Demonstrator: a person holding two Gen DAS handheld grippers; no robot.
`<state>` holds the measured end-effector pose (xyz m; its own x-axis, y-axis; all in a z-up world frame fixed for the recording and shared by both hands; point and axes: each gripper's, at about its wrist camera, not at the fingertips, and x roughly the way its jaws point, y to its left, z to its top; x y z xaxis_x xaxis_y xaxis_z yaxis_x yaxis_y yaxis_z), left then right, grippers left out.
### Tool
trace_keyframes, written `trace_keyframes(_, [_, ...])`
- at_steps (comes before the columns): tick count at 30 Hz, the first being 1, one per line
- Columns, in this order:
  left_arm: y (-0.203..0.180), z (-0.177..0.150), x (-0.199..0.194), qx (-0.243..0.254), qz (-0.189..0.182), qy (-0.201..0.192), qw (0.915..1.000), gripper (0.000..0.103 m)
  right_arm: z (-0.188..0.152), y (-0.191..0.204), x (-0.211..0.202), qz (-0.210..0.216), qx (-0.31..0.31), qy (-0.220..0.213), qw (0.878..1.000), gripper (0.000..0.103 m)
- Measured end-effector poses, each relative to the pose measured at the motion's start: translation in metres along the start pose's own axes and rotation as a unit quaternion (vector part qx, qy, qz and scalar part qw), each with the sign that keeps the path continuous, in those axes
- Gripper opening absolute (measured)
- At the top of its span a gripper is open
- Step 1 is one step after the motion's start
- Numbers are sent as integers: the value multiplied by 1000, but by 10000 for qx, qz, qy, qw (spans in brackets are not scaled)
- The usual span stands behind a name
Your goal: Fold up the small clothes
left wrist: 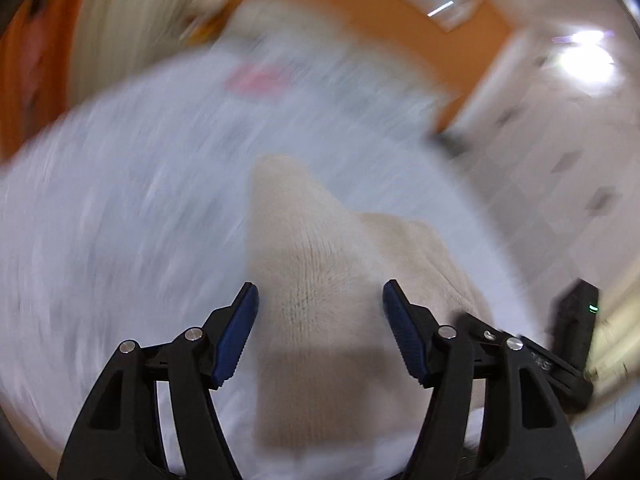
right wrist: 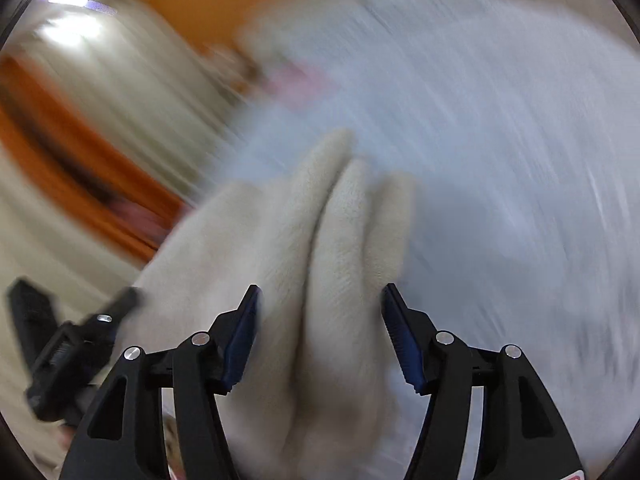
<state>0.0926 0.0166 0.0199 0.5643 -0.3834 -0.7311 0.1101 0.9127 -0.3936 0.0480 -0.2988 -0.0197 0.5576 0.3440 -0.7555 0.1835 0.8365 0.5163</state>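
A cream knit garment lies on a pale blue-white sheet. In the left wrist view it runs up between the fingers of my left gripper, whose jaws stand wide apart around it. In the right wrist view the same garment lies bunched in long folds between the fingers of my right gripper, also wide open. Neither pair of blue pads presses the cloth. Both views are blurred by motion.
The other gripper shows at the right edge of the left wrist view and at the left edge of the right wrist view. An orange bed frame borders the sheet. A pink item lies far off on the sheet. Tiled floor lies to the right.
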Motion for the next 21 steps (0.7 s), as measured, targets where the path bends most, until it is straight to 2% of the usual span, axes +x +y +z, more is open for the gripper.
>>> trace_keyframes(1, [13,-16,22,-99,361,383,9986,51,-13,-22,15,-215,307,283,9989,42])
trace_keyframes(2, [26,-32,31,-179,481,634,9967,49,-28,-43,15,-111,702,332,9969,42])
trace_keyframes(3, [32,-40,27,-226,416,601,9971,49,-39,-55,2,63,918,148,9956,42])
trace_keyframes(4, [34,-45,17,-231,341,467,9981,50,-44,-56,-11,63,868,0,9962,43])
trace_keyframes(5, [33,-45,4,-195,301,304,9989,57,-44,-54,-19,51,749,-74,9971,43])
trace_keyframes(6, [31,-44,-4,-163,259,212,9993,63,-41,-50,-25,47,617,-85,9980,48])
trace_keyframes(8, [23,-37,-11,-158,236,109,9995,68,-32,-35,-29,73,342,-95,9993,63])
trace_keyframes(9, [21,-32,-7,-188,213,130,9995,71,-26,-27,-28,102,265,-127,9995,73])
trace_keyframes(10, [19,-25,-1,-264,196,186,9993,72,-19,-22,-27,127,224,-164,9995,79])
trace_keyframes(12, [17,-23,10,-378,252,258,9986,77,0,-8,-10,130,145,-134,9997,85])
trace_keyframes(15, [16,-22,44,-460,316,603,9966,80,16,3,32,-152,-1,367,9992,85])
trace_keyframes(16, [19,-24,54,-461,332,677,9961,80,15,1,46,-242,-31,493,9985,80])
trace_keyframes(17, [19,-27,65,-437,445,821,9947,78,14,1,63,-373,-78,717,9967,66])
trace_keyframes(18, [19,-28,71,-402,520,910,9937,68,15,4,73,-351,-132,877,9954,30])
trace_keyframes(19, [18,-28,74,-352,558,950,9933,67,14,8,76,-355,-210,961,9945,29])
trace_keyframes(21, [16,-27,67,-257,526,793,9951,65,20,24,58,41,-377,621,9974,25])
